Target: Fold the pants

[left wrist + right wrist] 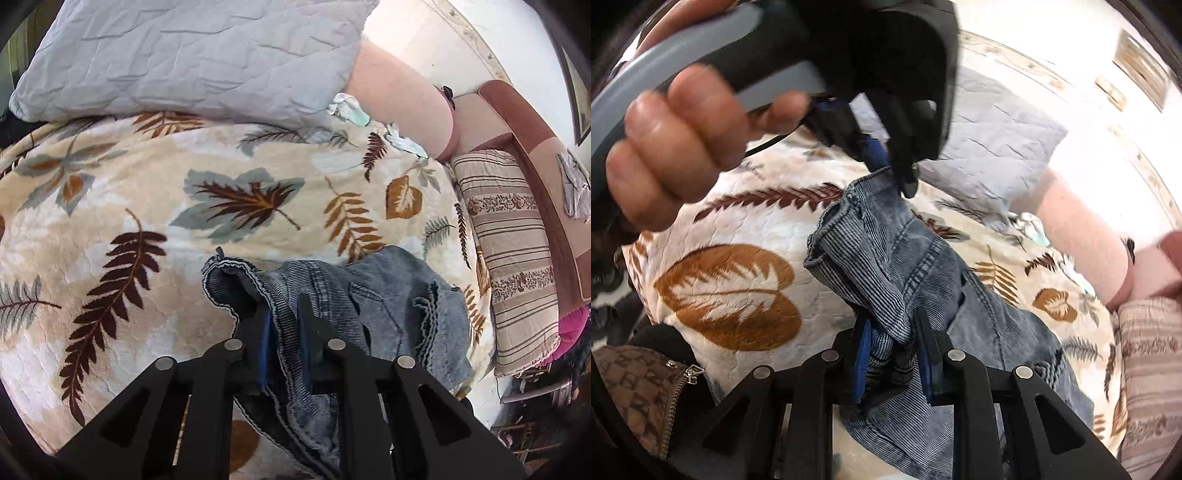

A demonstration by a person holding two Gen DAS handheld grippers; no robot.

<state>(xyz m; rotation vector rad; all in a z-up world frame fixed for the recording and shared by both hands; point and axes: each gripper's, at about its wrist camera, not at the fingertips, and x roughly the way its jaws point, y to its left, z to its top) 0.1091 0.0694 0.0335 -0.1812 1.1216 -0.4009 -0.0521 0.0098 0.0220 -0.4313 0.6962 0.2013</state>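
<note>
The pants [373, 295] are blue-grey corduroy jeans, bunched and lifted over a leaf-print blanket [147, 192]. My left gripper [284, 314] is shut on a ribbed edge of the pants. In the right wrist view the pants [916, 258] hang between both grippers. My right gripper [892, 328] is shut on a fold of them, low in that view. The left gripper [890, 170] shows above it, held in a hand [676, 147] and pinching the upper edge.
A grey quilted pillow [192, 55] lies at the head of the bed, a pink bolster [402, 99] beside it. A striped cushion [513, 258] and a brown sofa arm [535, 147] are at the right. A brown patterned jacket [642, 391] is at lower left.
</note>
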